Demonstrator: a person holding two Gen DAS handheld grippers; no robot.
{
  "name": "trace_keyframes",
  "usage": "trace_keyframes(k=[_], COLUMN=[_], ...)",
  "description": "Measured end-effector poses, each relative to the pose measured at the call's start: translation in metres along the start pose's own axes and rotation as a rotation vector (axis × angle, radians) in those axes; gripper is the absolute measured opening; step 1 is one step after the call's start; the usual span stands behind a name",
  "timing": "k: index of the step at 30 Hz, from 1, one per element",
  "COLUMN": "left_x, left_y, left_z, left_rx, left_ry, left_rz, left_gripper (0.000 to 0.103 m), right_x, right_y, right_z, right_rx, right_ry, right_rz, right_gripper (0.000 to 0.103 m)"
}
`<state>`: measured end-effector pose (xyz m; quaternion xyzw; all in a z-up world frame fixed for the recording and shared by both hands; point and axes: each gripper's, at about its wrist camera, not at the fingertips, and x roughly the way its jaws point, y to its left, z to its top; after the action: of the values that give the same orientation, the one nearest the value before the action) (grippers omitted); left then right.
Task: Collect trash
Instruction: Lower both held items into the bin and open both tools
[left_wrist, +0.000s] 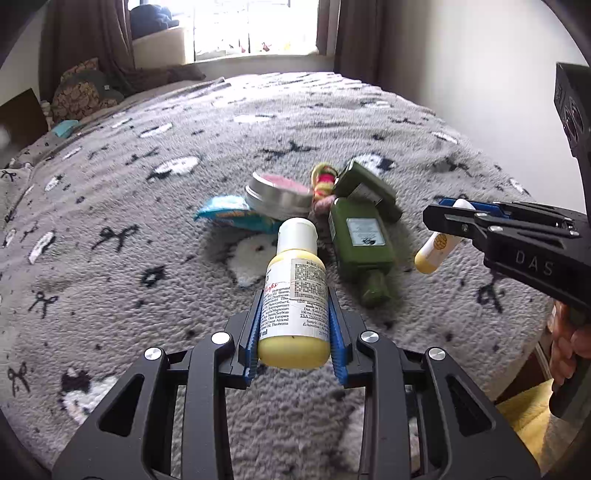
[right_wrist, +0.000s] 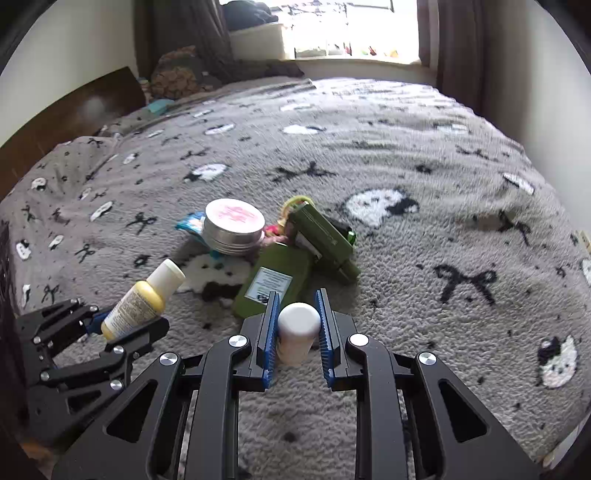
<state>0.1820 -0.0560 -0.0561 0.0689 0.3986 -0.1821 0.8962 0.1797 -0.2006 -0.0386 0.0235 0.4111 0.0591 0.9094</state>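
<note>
Grey fleece bedding (left_wrist: 155, 206) carries the trash pile: a green bottle (left_wrist: 360, 240) beside a round tin (left_wrist: 279, 194). Above it, the left gripper (left_wrist: 295, 325) pinches a yellow bottle (left_wrist: 295, 295), and the right gripper (right_wrist: 297, 332) clamps a small white-capped tube (right_wrist: 297, 328).

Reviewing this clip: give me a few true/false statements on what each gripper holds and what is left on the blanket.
1. The left gripper grips a yellow bottle. True.
2. The right gripper is empty. False: it is shut on a small white-capped tube.
3. The round tin lies on the blanket. True.
4. The two green bottles stand upright. False: both lie flat.
</note>
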Motion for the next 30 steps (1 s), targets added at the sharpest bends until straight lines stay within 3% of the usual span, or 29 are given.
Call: trace_keyframes(k=[8, 15, 22, 30], left_x=[-0.078, -0.119, -0.105, -0.069], left_y=[-0.012, -0.029, -0.043, -0.057], left_z=[-0.023, -0.088, -0.161, -0.231], left_rx=[0.014, 0.035, -0.022, -0.085], left_ry=[-0.104, -0.159, -0.064, 0.115], left_rz=[-0.022, -0.070, -0.137, -0.196], left_gripper=[0.029, 0.029, 0.029, 0.029], right_x=[-0.074, -0.128, -0.134, -0.094], right_y=[0.017, 0.034, 0.043, 0.035], right_z=[-0.034, -0.090, -0.151, -0.222], right_rx=[-0.140, -0.207, -0.199, -0.119], right_ry=[-0.120, -0.214, -0.179, -0.003], right_rz=[0.016, 0.069, 0.087, 0.089], right_gripper=[0.021, 0.021, 0.021, 0.021])
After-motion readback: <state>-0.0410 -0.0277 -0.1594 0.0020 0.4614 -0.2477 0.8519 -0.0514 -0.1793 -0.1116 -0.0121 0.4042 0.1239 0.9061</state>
